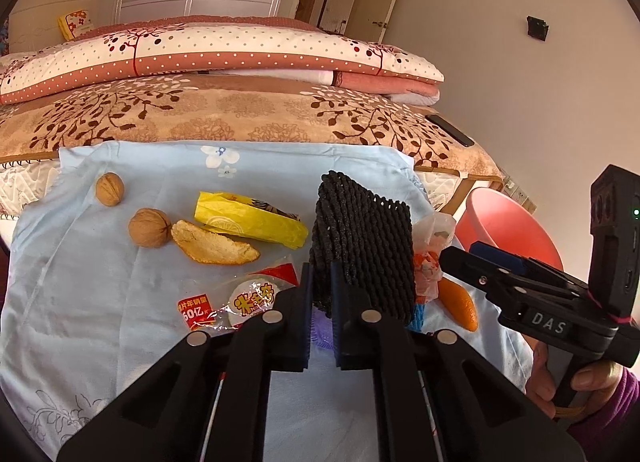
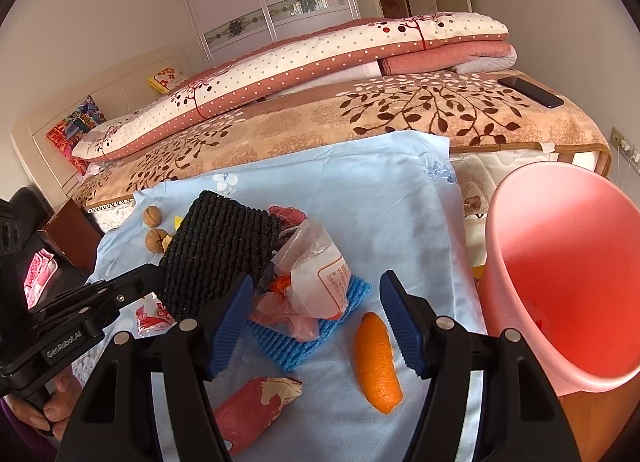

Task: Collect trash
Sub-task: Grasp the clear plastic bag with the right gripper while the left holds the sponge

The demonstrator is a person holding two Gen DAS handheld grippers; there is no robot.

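My left gripper [image 1: 321,286] is shut on the lower edge of a black foam net [image 1: 360,238], which stands up off the light blue cloth [image 1: 100,302]. The right wrist view shows the same net [image 2: 216,254] at the left. My right gripper [image 2: 316,290] hangs open above a crumpled clear wrapper [image 2: 316,274] lying on a blue foam net [image 2: 304,342]. An orange peel [image 2: 378,362] lies just inside its right finger. A pink bucket [image 2: 504,262] stands at the right.
On the cloth lie two walnuts [image 1: 110,190], a yellow wrapper [image 1: 248,218], a pale peel [image 1: 212,244], a snack wrapper [image 1: 244,298] and a red wrapper [image 2: 256,406]. A bed with folded quilts lies behind, with a phone [image 1: 450,130] on it.
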